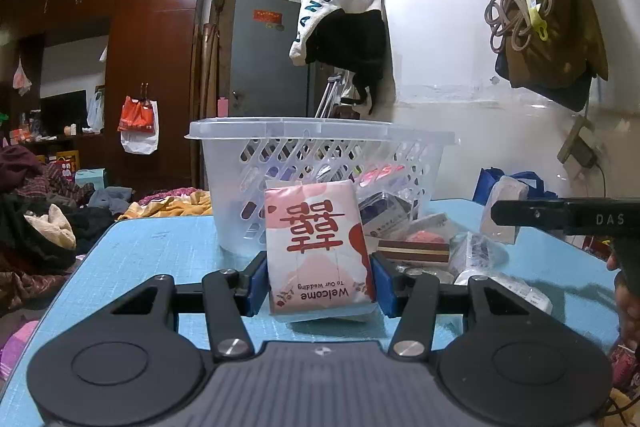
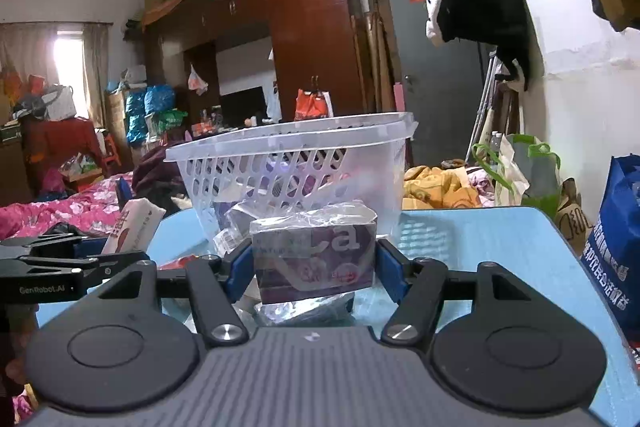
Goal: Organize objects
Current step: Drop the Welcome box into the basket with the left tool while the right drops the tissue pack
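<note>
The left tool [image 1: 319, 281] grips a pink tissue pack [image 1: 318, 247]; the right tool [image 2: 316, 269] grips a purple wrapped box [image 2: 316, 259], both before the basket [image 1: 320, 135] on the tabletop [image 1: 160, 251].

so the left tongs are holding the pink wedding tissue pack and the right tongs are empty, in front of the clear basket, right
Not quite. The right tongs are not empty: the right wrist view shows them closed on a purple wrapped box. The left tongs do hold the pink wedding tissue pack, in front of the clear basket.

Cluttered home bedroom, tall brown wardrobe [image 2: 304, 39] beyond the tongs, floral bedding [image 2: 60, 207] to their left, grey door [image 1: 266, 57] ahead, clothes hung on the wall [image 1: 344, 27].
</note>
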{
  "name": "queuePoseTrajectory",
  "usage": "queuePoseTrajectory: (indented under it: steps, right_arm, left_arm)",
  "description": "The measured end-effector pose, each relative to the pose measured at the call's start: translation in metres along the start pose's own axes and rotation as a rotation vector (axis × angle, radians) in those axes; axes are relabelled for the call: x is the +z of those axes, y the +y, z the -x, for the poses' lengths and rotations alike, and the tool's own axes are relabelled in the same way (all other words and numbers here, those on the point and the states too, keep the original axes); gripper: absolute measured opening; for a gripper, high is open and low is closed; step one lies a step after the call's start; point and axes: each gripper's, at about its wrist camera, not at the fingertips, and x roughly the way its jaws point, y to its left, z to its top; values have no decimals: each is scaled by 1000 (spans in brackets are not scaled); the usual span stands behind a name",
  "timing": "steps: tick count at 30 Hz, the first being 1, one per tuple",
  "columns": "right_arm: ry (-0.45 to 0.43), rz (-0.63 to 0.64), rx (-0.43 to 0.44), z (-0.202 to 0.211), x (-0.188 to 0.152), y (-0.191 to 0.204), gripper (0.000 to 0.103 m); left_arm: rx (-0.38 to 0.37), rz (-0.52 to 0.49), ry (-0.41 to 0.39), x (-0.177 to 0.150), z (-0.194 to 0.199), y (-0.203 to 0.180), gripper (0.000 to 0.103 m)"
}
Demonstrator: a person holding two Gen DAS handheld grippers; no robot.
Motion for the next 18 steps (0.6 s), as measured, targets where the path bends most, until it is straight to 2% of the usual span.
queuePoseTrajectory:
  steps: [13, 18]
  right_arm:
    - [-14, 25, -9, 1, 0, 5, 66]
    - [-49, 34, -15, 6, -2, 6, 66]
  left_arm:
    - [-2, 0, -24, -1, 2, 2, 56]
    - [-8, 7, -46, 0, 7, 4, 56]
